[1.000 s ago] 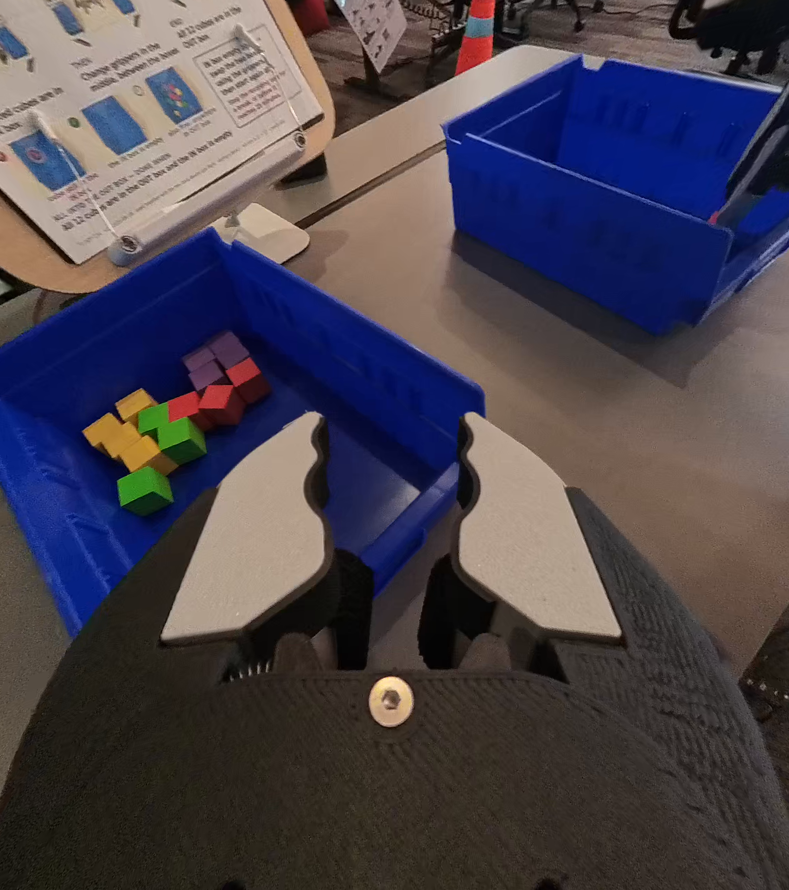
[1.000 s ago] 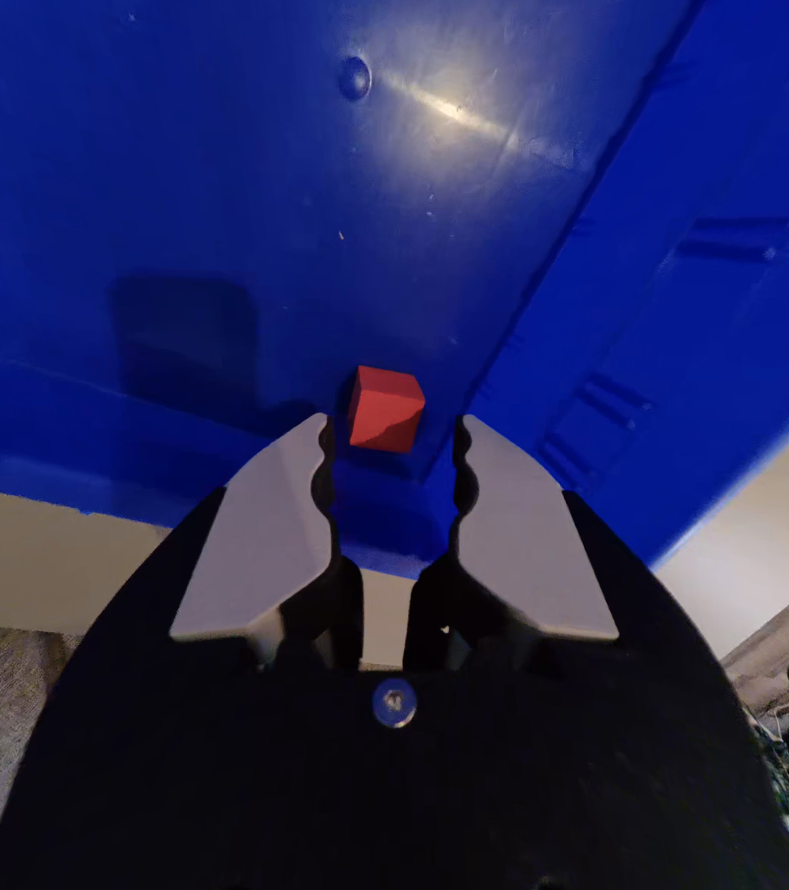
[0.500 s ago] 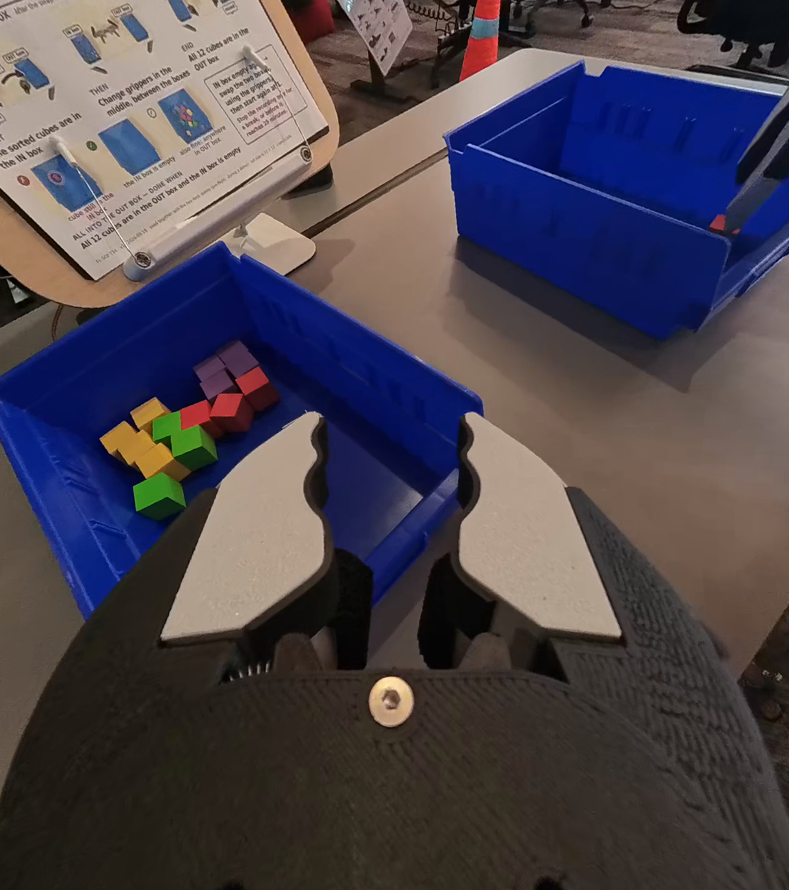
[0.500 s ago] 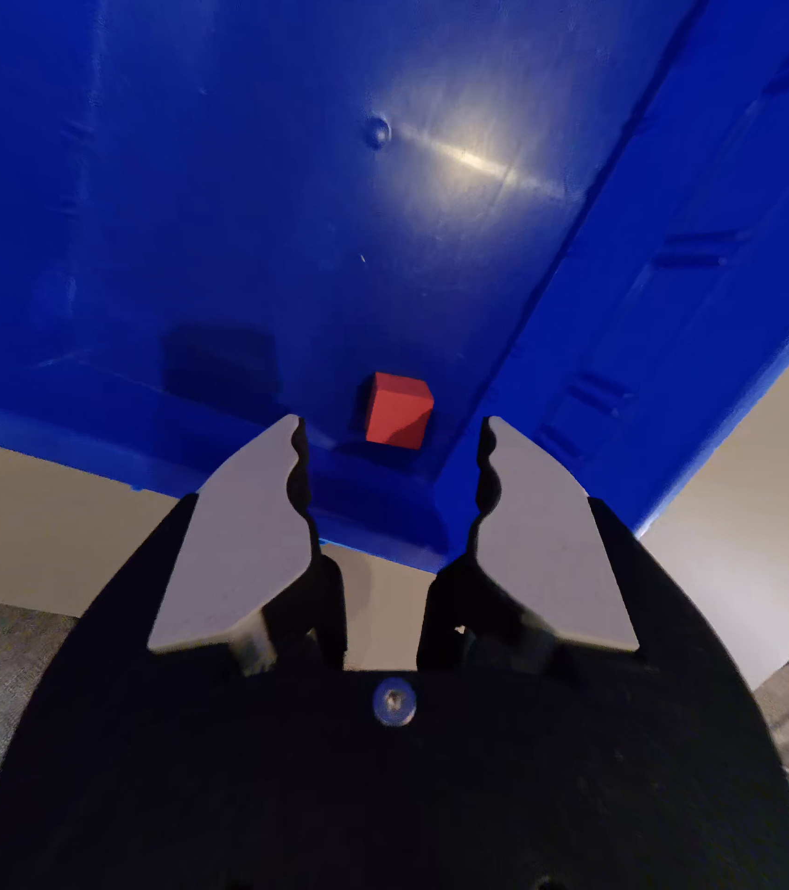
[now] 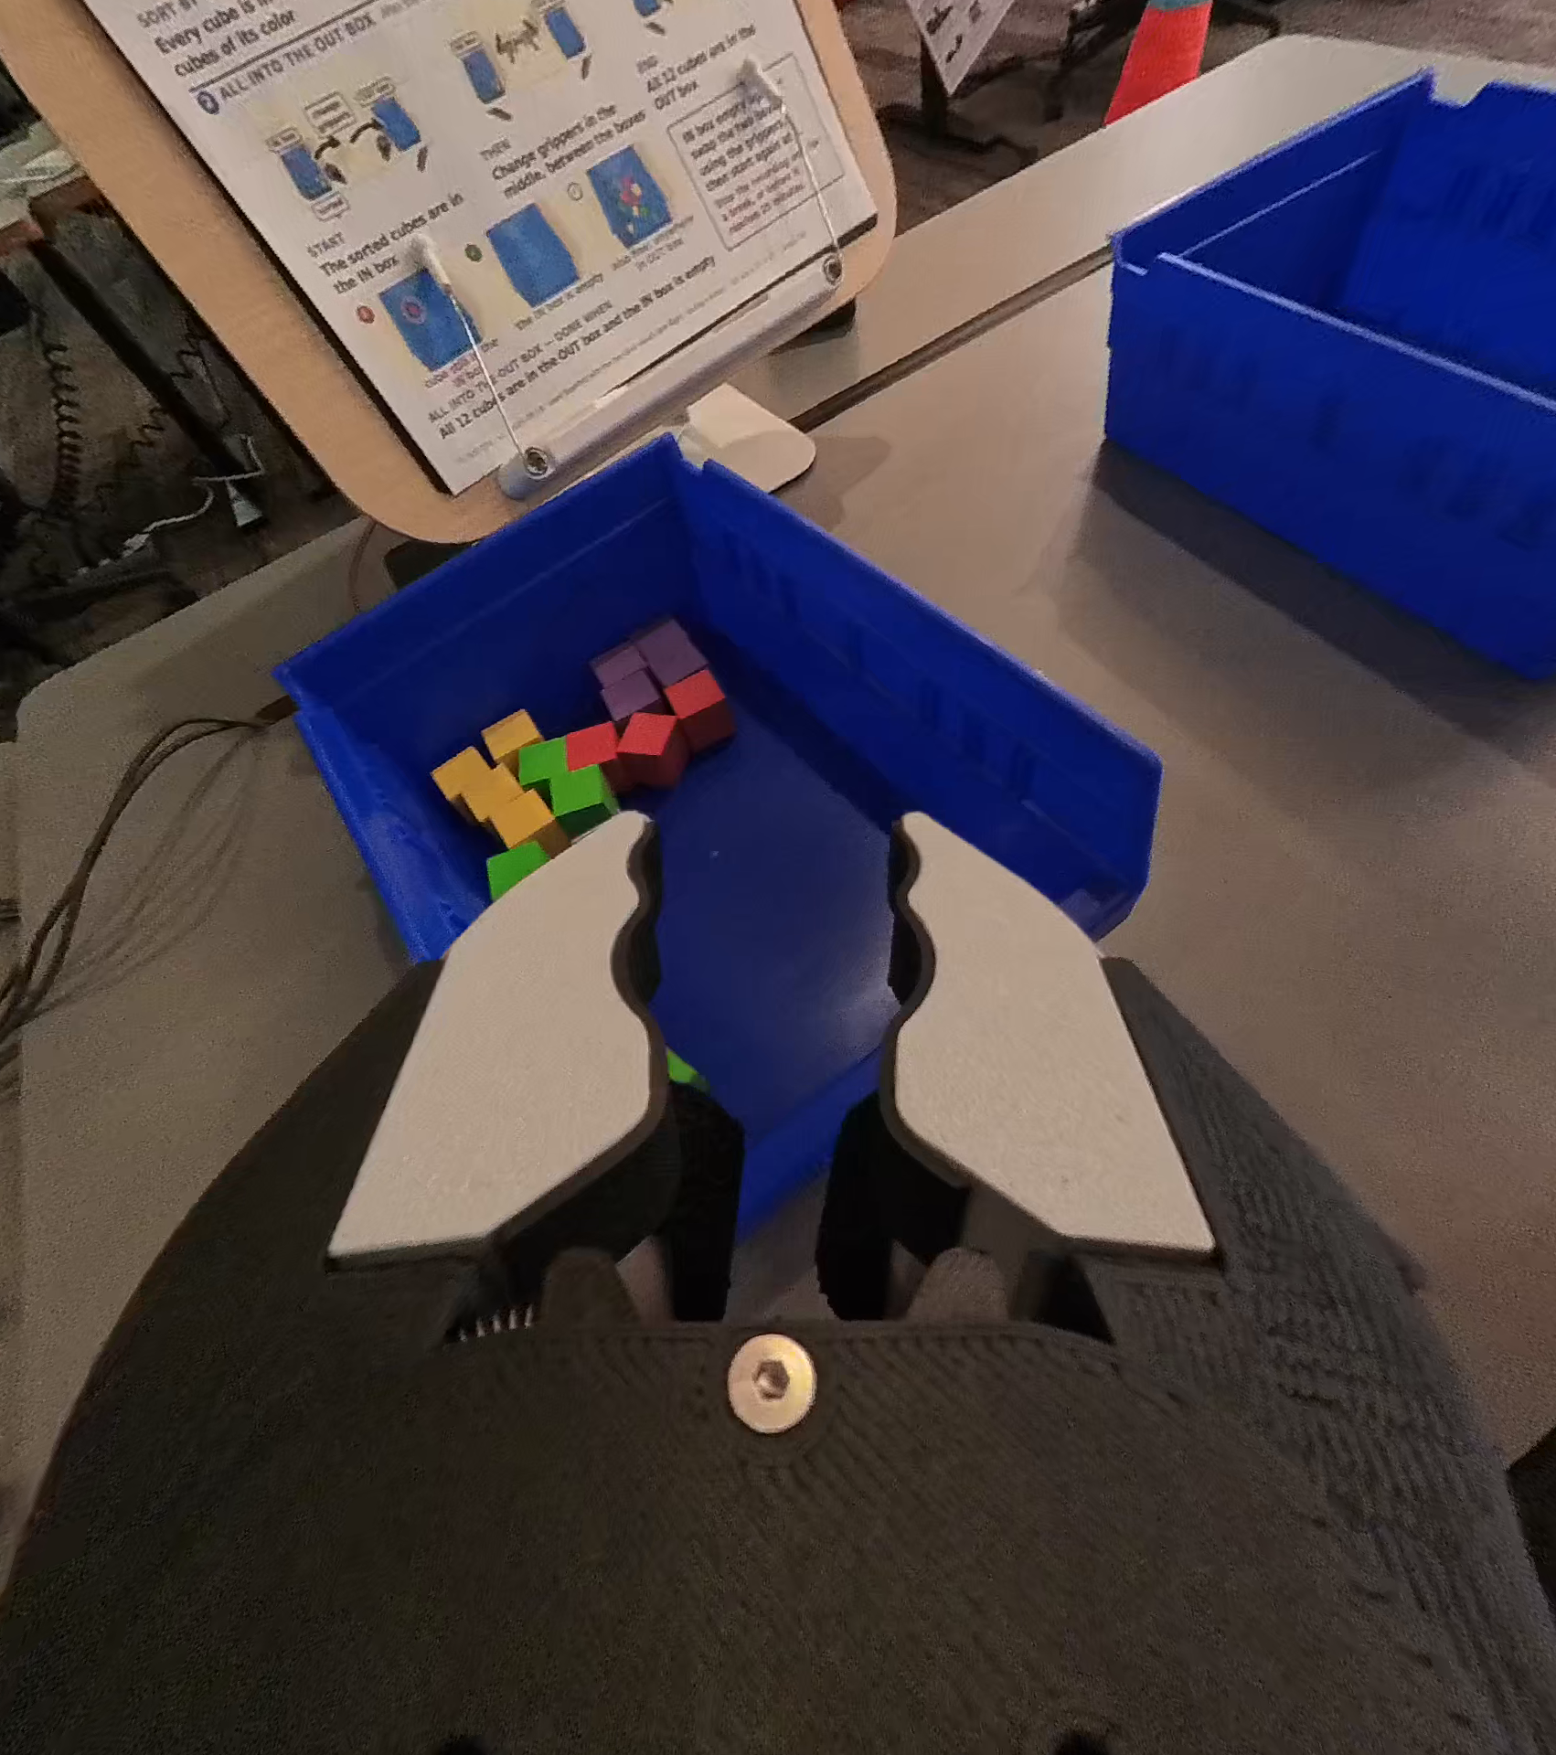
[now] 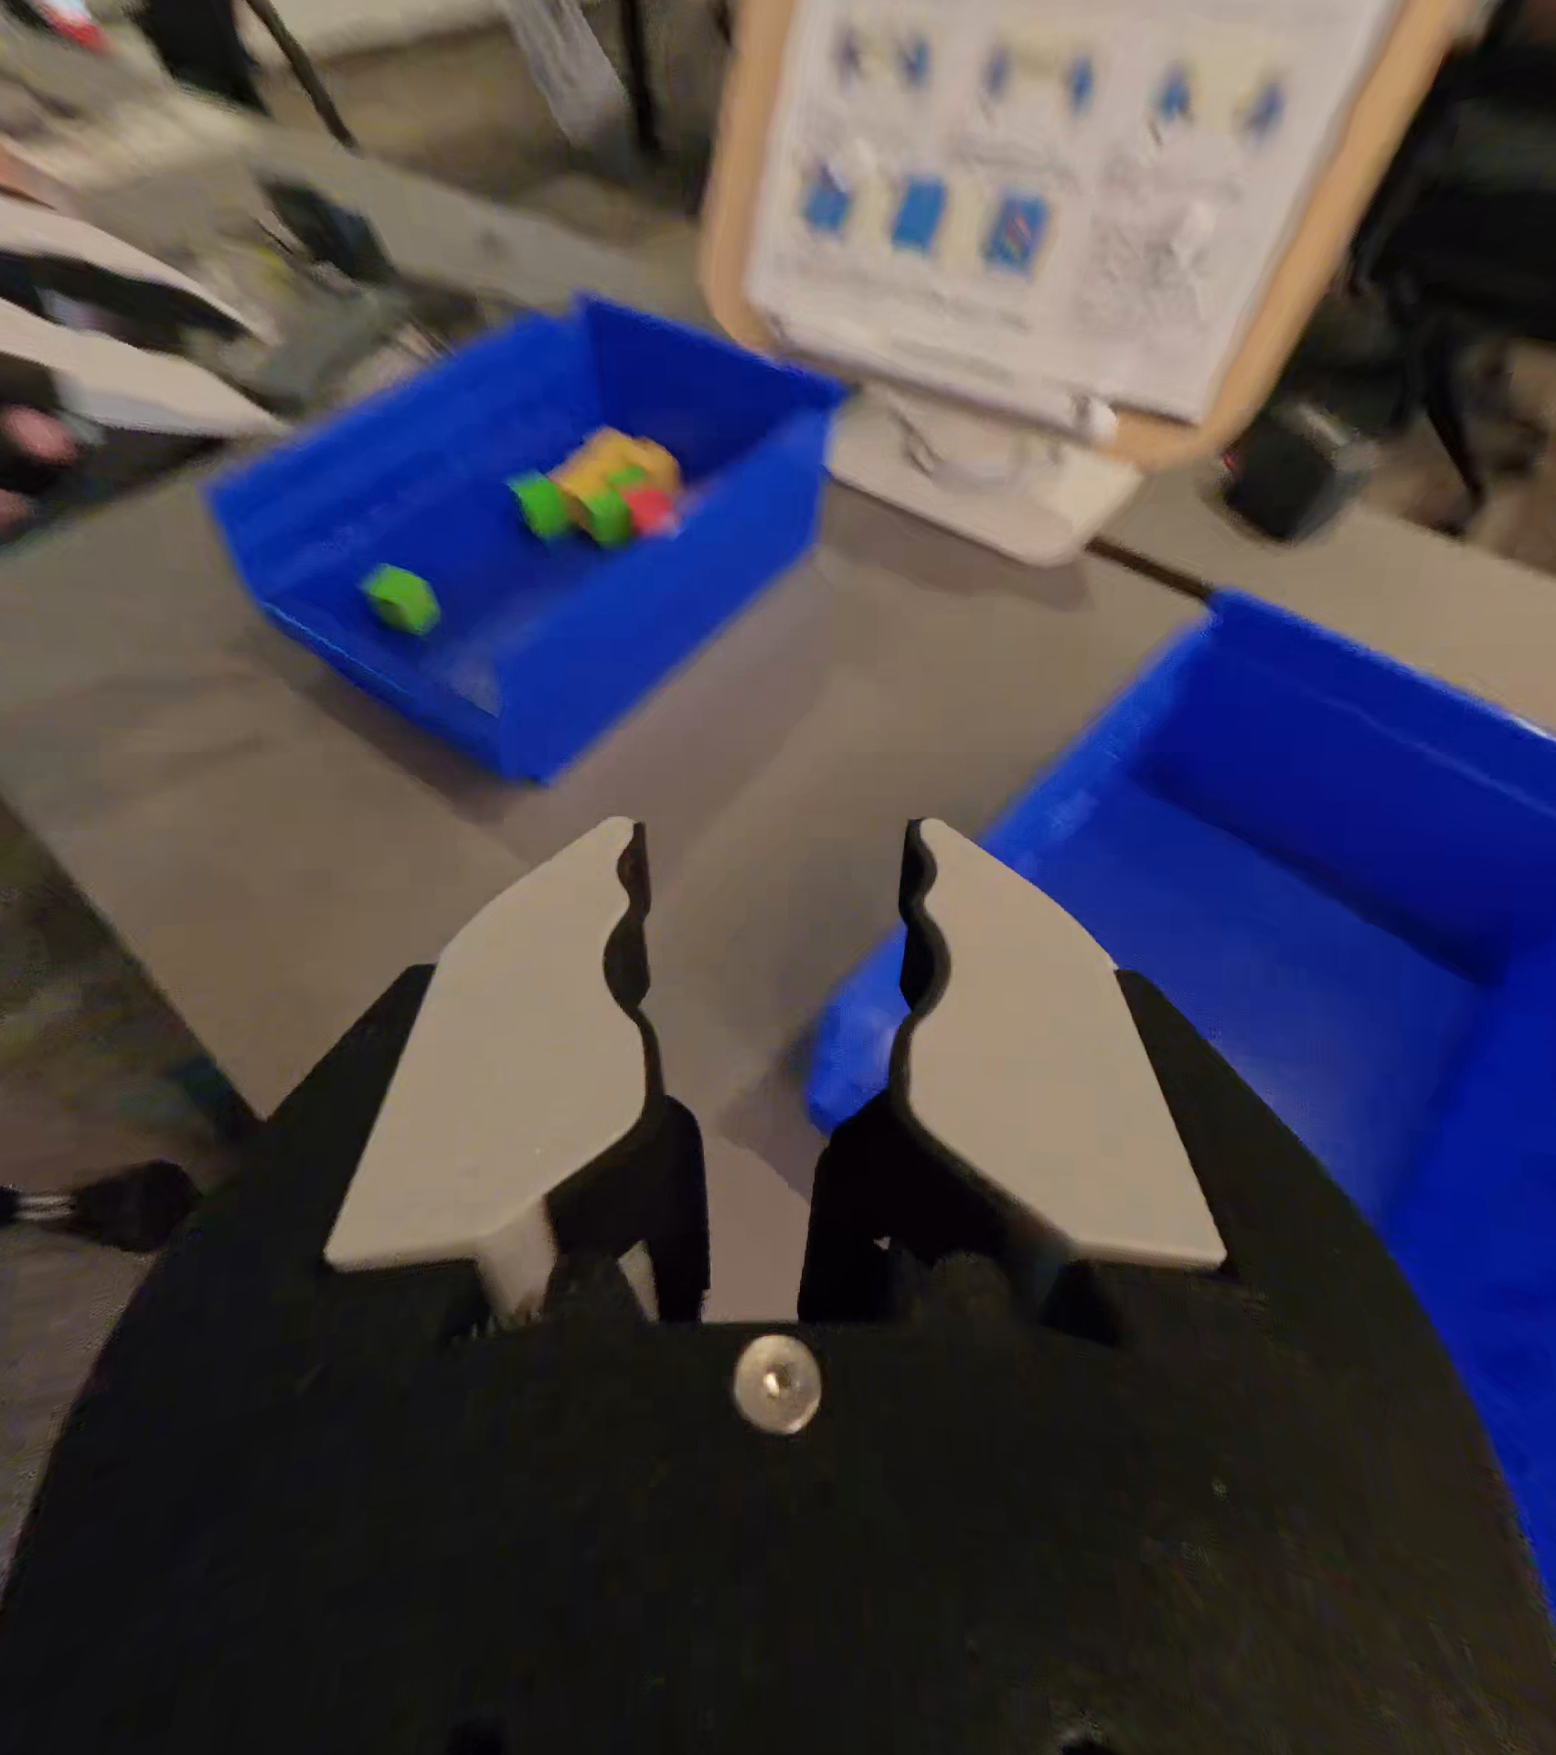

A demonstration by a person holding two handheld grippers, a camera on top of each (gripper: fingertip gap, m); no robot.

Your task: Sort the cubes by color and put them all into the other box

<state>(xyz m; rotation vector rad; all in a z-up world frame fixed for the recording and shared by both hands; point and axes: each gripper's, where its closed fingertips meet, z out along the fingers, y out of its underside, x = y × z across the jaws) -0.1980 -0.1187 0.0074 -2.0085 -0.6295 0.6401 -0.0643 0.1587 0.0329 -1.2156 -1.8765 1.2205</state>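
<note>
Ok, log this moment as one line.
left tongs: open, over bin of cubes | right tongs: open, empty, above table beside second bin

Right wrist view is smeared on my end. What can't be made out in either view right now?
- Right wrist view: motion blur smears the cubes in the far blue bin; no exact count.
- Right wrist view: the near blue bin is cut off by the right edge, so its floor is mostly unseen.
- Left wrist view: the left claw covers part of a green cube.
- Left wrist view: the other bin shows no floor; its front wall hides it.
</note>
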